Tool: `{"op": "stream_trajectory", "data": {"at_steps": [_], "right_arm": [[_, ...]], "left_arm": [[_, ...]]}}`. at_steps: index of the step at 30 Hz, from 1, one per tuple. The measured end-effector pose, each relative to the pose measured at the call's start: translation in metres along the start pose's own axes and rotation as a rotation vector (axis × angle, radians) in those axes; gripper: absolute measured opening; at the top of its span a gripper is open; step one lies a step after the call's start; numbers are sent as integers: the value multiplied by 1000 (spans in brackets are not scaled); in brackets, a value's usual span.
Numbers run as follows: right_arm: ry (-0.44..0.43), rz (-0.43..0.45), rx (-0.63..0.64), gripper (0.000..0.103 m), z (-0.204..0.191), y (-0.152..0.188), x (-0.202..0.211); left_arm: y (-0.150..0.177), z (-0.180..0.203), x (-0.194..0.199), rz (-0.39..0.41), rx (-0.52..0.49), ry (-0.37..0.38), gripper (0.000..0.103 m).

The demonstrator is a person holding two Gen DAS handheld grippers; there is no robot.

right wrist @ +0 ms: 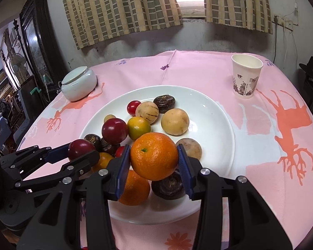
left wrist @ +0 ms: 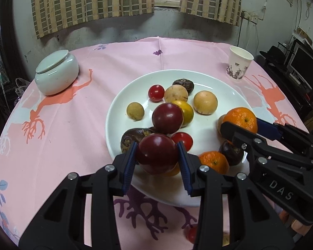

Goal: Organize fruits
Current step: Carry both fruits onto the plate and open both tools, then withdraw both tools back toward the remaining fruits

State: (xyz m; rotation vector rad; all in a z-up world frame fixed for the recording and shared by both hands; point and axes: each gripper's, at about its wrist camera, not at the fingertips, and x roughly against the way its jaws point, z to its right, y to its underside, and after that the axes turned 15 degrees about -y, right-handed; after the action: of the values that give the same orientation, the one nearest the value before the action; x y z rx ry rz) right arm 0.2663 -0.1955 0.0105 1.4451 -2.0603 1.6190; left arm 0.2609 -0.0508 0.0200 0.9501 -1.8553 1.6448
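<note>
A white plate [left wrist: 225, 87] [right wrist: 217, 112] holds several fruits: dark red plums, cherry tomatoes, tan round fruits, brown water chestnuts, oranges. My left gripper [left wrist: 157, 156] is shut on a dark red plum [left wrist: 156, 154], held over the plate's near edge; this gripper and plum show in the right wrist view [right wrist: 81, 149]. My right gripper [right wrist: 153, 159] is shut on an orange [right wrist: 154, 156], held above the plate's near side; it also shows in the left wrist view [left wrist: 241, 119]. Another orange [right wrist: 135, 189] and a water chestnut [right wrist: 169, 185] lie below it.
A pale green lidded jar [left wrist: 56, 75] [right wrist: 79, 83] stands at the table's far left. A paper cup [left wrist: 239, 63] [right wrist: 246, 76] stands at the far right. A pink patterned cloth [left wrist: 73, 125] covers the round table. A cherry tomato [left wrist: 191, 234] lies on the cloth near the front edge.
</note>
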Motion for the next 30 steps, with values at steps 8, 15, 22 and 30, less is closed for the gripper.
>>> {"op": "stream_trajectory", "data": {"at_steps": [8, 15, 22, 30], "right_arm": [[-112, 7, -215, 65, 31, 1, 3], [-117, 14, -180, 67, 20, 10, 25], [-126, 7, -186, 77, 16, 31, 53], [-61, 29, -166, 95, 15, 70, 96]], "left_arm": [[-3, -16, 8, 20, 88, 29, 67], [9, -21, 42, 66, 56, 32, 73], [34, -26, 70, 86, 20, 35, 84], [78, -38, 87, 90, -14, 21, 90]]}}
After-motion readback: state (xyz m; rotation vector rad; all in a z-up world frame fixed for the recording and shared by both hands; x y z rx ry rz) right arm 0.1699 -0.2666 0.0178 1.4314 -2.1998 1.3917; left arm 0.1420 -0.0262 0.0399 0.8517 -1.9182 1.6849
